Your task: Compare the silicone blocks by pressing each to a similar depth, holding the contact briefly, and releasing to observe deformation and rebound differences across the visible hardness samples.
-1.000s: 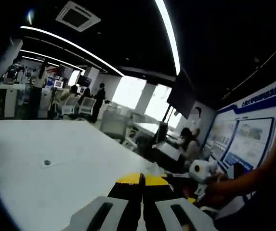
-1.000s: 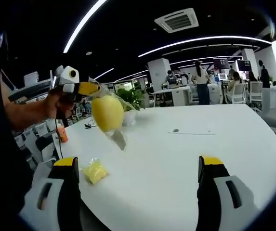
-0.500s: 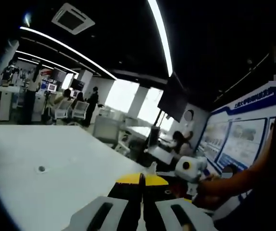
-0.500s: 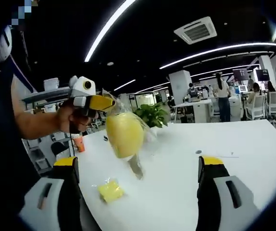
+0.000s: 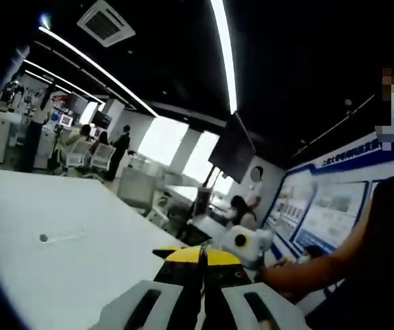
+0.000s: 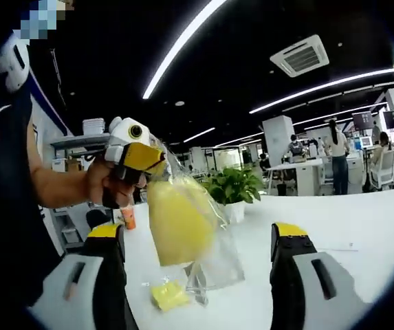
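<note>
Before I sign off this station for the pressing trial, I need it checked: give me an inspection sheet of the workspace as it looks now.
Surface: white table, bare apart from the items below.
Job's things: yellow block in a clear bag, hanging off the table from the left gripper; small yellow block lying on the table beneath it.
Clutter: potted plant on the table behind the bag.
Grippers: left gripper shut on the top of the bag; right gripper open, jaws wide apart, touching nothing.
Cables: nothing seen.
Surroundings: open office with desks, chairs, people standing far off, ceiling light strips and an air vent.
</note>
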Available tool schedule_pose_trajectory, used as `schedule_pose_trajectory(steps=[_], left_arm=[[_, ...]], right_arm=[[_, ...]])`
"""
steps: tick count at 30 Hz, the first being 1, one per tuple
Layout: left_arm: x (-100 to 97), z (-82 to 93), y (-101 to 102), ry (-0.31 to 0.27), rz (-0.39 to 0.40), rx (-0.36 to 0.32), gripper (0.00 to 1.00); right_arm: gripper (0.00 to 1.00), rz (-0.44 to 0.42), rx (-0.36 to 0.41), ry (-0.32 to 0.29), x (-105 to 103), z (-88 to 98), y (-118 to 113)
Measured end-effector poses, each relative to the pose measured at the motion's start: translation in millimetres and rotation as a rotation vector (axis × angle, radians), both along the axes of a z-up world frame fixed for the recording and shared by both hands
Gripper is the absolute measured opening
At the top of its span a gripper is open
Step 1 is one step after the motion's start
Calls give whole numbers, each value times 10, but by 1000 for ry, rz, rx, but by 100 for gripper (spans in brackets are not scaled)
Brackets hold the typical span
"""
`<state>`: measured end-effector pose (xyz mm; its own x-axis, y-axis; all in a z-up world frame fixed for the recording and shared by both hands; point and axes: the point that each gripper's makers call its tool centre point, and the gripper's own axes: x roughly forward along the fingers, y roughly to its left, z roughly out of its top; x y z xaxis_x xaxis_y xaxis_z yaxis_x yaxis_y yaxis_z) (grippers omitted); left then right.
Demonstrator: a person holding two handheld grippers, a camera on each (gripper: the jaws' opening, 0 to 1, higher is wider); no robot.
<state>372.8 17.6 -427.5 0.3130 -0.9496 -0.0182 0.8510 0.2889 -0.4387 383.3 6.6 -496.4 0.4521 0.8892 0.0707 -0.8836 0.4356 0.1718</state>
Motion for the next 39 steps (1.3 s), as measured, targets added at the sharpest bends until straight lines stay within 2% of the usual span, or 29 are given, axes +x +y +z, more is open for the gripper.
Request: schedule_pose_trajectory(steps=[3, 6, 10, 13, 17, 25, 33, 37, 39], left_arm=[[-53, 45, 7, -7, -6, 0, 0], [-51, 57, 22, -8, -5, -1, 0], [-58, 58, 30, 1, -6, -6, 0], [-83, 67, 23, 20, -16, -25, 0], [-72, 66, 42, 28, -12, -37, 0], [-13, 32, 111, 39, 11, -35, 0], [23, 26, 177, 47, 27, -48, 0], [44, -28, 212, 52, 44, -39, 0], [40, -27, 237, 69, 41, -52, 0]], right_arm=[[70, 9, -9, -5, -34, -2, 19], [66, 20, 9, 0, -67, 33, 31], [57, 48, 3, -20, -134, 68, 51], [52, 70, 23, -11, -160, 92, 63], [41, 96, 14, -22, -191, 102, 107], [35, 105, 12, -32, -208, 116, 151], [25, 129, 39, 15, -183, 141, 170], [23, 124, -10, 47, -173, 91, 202], [22, 152, -5, 71, -197, 101, 221]])
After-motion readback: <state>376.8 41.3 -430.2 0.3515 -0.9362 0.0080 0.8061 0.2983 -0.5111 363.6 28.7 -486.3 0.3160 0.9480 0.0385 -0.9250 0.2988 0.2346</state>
